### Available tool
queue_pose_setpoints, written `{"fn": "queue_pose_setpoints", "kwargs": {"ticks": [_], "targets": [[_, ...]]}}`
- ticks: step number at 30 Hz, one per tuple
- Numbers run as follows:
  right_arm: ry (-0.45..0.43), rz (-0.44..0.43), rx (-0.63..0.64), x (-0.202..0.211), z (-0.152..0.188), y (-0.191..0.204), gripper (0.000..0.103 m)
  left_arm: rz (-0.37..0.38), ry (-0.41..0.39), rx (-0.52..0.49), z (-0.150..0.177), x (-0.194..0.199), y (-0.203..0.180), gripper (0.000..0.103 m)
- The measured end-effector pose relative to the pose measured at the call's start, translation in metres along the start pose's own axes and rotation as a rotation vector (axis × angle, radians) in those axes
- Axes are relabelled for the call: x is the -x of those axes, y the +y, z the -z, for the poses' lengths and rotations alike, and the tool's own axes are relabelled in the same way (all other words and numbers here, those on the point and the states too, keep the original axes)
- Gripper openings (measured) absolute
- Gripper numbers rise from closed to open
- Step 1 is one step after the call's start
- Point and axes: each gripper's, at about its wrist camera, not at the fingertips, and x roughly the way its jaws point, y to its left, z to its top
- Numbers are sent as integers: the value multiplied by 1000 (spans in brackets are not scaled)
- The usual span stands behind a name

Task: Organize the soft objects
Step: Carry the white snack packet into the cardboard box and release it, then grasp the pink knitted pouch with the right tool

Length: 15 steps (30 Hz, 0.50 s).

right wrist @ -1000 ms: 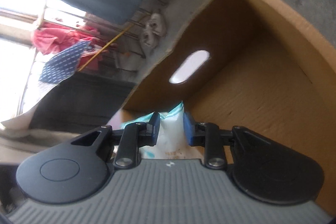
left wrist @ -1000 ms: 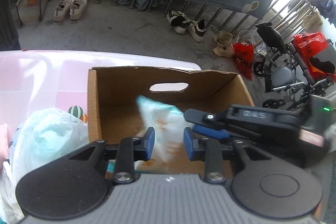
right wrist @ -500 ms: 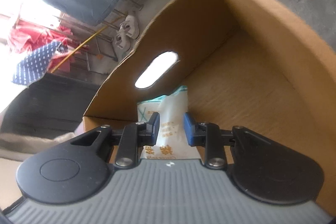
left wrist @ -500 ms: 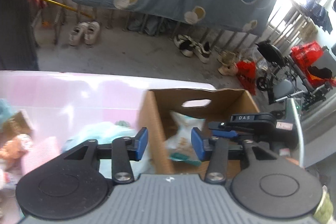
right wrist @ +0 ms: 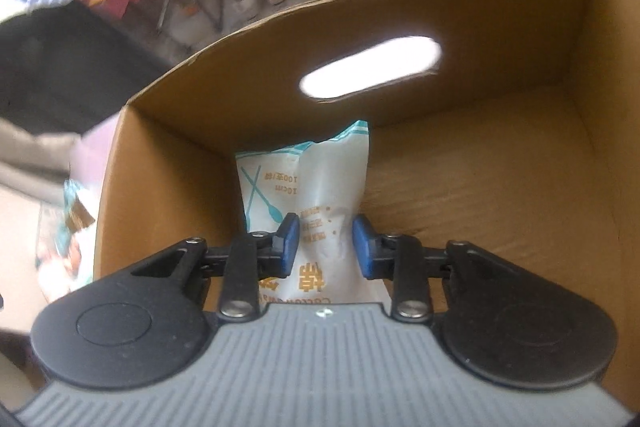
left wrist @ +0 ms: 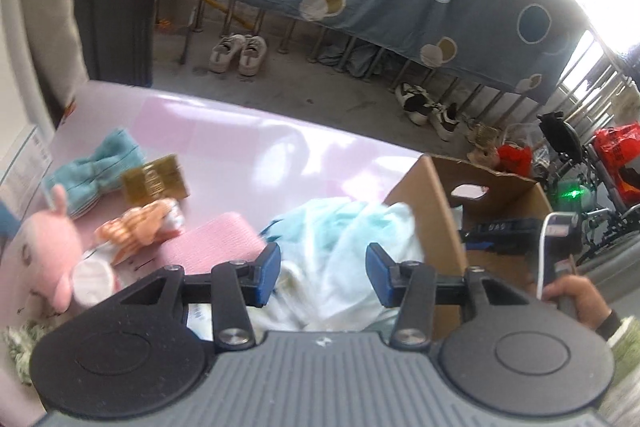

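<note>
My right gripper (right wrist: 326,247) reaches down into the cardboard box (right wrist: 500,187). A white and teal cotton swab packet (right wrist: 320,179) stands on the box floor against the left wall, between the blue pads. The pads still touch it while the jaws are opening. In the left wrist view my left gripper (left wrist: 322,273) hangs open with nothing held, above a pale blue and white soft bundle (left wrist: 344,227) on the pink table (left wrist: 240,131), just left of the box (left wrist: 436,203). The right gripper's black body (left wrist: 500,231) dips into the box, held by a hand (left wrist: 576,295).
Left on the table lie a pink plush toy (left wrist: 40,247), a teal towel bow (left wrist: 96,171), a gold packet (left wrist: 156,179), an orange plush (left wrist: 136,227) and a pink ribbed cloth (left wrist: 220,243). Shoes, a wheelchair and a blue hanging sheet lie beyond the table.
My left gripper let go of the packet, opened and swung left out of the box over the table. My right gripper rolled level and lowered the packet onto the box floor.
</note>
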Motion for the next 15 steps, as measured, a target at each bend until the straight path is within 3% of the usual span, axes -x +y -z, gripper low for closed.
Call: {"fn": "queue_pose_setpoints", "kwargs": {"ticks": [9,13,15], "targets": [[-37,-10,-105,0,-2,11,31,-47,-34,-15,27,11,22,52],[-78,-48,-166,17,9,1,46,-81,-78,-45,32,23,28,55],[-110,-57,-172,36,14,-2,49,-99,-105,-54,37,30,33,56]]}}
